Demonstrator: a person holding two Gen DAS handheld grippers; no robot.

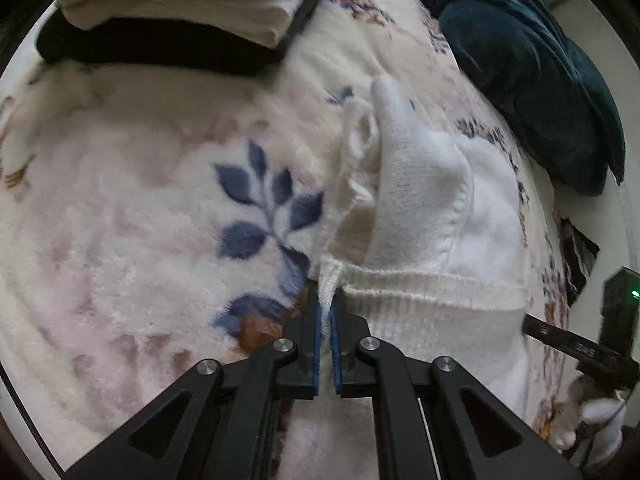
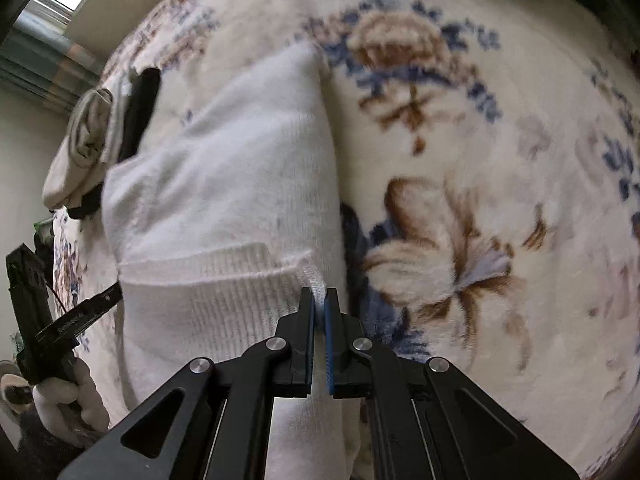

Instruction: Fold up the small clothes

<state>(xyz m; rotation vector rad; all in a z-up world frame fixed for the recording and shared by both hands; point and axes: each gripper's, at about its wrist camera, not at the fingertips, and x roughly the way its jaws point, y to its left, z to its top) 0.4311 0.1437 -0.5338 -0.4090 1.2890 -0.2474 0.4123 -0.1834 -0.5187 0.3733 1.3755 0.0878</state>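
A white knit sweater [image 1: 432, 216] lies on a floral blanket [image 1: 120, 208], its ribbed hem nearest both cameras. The left gripper [image 1: 327, 300] is clamped on one hem corner, a fold of rib pinched between its blue pads; the right gripper [image 2: 319, 300] is clamped on the opposite hem corner in the same way. In the left view a sleeve [image 1: 394, 120] lies across the body, pointing away, and the near part of the sweater runs under the gripper and out of frame. The right view is blurred, so the far end of the sweater is hard to read.

Beyond it a stack of folded clothes [image 1: 180, 4], cream over black, is cut off by the lens edge. A dark teal cushion [image 1: 532, 80] lies at the blanket's far side. Each view catches the other gripper's gloved hand [image 2: 68, 396] at its edge, partly cut off.
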